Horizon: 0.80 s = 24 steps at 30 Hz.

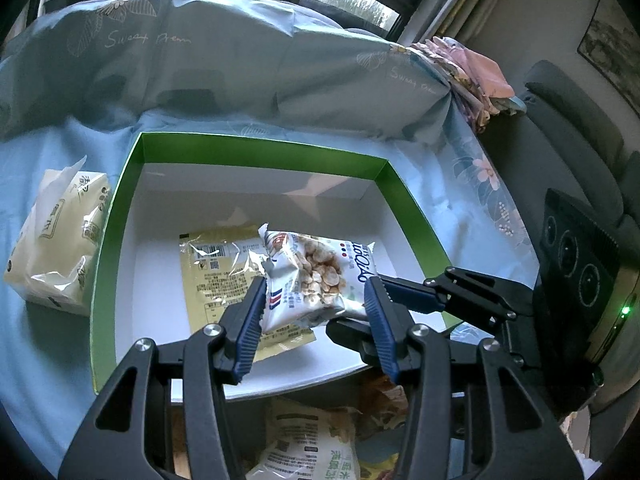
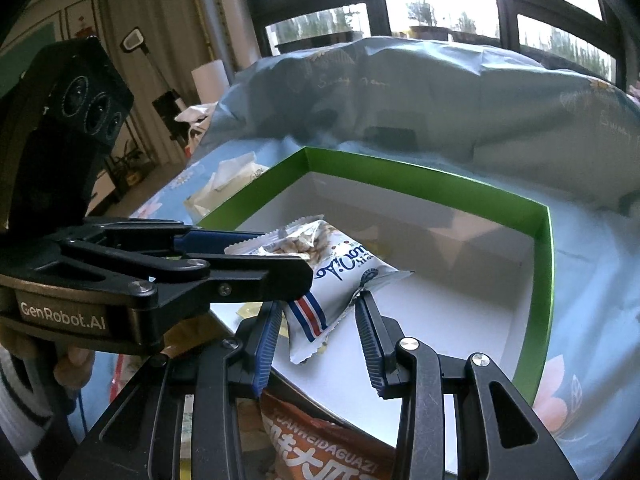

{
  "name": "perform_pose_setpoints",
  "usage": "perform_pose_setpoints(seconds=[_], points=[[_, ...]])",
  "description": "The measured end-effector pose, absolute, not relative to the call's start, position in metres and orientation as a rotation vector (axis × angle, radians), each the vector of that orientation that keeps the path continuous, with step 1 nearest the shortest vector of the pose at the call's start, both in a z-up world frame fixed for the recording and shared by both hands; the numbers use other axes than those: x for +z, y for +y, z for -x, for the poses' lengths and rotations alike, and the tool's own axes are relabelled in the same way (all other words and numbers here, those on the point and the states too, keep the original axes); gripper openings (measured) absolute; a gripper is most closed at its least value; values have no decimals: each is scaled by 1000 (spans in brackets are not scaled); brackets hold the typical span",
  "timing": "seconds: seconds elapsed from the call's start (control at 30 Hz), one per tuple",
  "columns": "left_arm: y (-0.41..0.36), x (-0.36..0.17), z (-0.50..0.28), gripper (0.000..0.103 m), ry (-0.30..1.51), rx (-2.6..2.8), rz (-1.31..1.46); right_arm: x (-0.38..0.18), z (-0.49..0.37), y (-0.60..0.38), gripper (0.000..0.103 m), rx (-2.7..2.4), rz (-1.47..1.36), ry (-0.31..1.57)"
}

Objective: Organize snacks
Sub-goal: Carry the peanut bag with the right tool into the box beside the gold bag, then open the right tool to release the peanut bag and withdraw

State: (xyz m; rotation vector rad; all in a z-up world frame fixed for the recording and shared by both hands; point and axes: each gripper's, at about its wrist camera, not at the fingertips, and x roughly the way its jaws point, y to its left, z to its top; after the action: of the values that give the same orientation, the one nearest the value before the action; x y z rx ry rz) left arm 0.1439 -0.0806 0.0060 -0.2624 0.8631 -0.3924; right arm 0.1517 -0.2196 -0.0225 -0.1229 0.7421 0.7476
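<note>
Left tool (image 1: 316, 312): my jaws stand part open around the white bag (image 1: 316, 276). The left pad (image 1: 250, 320) lies against the bag's edge; the right pad sits at its other edge. It looks like a grip, with the bag's near end raised off the yellow packet.
Right tool (image 2: 316, 344): part open, the bag's (image 2: 340, 280) striped near corner between the pads. The left pad (image 2: 266, 348) is just beside the bag; the right pad stands a little apart from its crinkled edge. I cannot tell whether it presses.
White bag: inside the green box (image 1: 120, 216), towards its near side, tilted, with puffed snacks pictured on its face.
Yellow packet (image 1: 216, 276): flat on the box's white floor, partly under the white bag, to its left.
Green box: open, on the blue bed sheet (image 1: 48, 344), the rest of its floor bare.
Tissue pack (image 1: 56, 240): on the sheet, just left of the box.
Near side: more snack bags lie outside the box under my tools, an orange one (image 2: 320, 440) and a pale one (image 1: 308, 440) among them.
Far side: a blue quilt (image 1: 200, 60) piled behind the box, windows beyond it.
</note>
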Motion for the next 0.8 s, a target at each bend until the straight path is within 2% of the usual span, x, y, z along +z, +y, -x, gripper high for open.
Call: perform_pose_setpoints(seconds=[0.47, 0.8], points=[[-79, 5, -145, 49, 871, -389, 264, -22, -152, -220, 40, 745, 116, 747], [-80, 2, -145, 60, 868, -312, 212, -28, -151, -221, 42, 720, 104, 763]])
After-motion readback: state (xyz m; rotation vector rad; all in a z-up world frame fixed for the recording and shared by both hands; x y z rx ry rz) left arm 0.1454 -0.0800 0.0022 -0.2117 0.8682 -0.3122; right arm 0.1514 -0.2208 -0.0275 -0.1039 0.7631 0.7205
